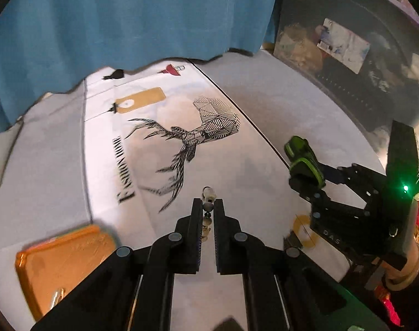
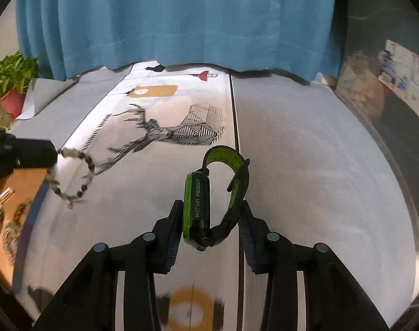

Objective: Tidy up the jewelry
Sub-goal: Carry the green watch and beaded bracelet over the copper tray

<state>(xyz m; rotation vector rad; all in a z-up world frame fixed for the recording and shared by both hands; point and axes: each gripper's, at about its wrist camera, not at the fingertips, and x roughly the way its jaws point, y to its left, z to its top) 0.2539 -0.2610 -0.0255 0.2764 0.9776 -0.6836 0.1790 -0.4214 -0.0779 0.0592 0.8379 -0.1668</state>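
Two grippers we hold over the white printed cloth [image 2: 306, 165], left gripper [image 1: 208, 209] pinched nearly shut on a beaded brown-and-cream bracelet [image 2: 74, 175] dangling ahead of its tips, right gripper [image 2: 209, 215] part-open, clamping a green-and-black rubber-strapped watch [image 2: 197, 209] upright between its pads.

Beaded bracelet [image 2: 74, 176] hangs looped; green-black watch [image 2: 209, 201] stands on edge.

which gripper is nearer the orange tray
Left. The left gripper, holding the beaded bracelet, is beside the orange tray; the right gripper with the green watch is farther off.
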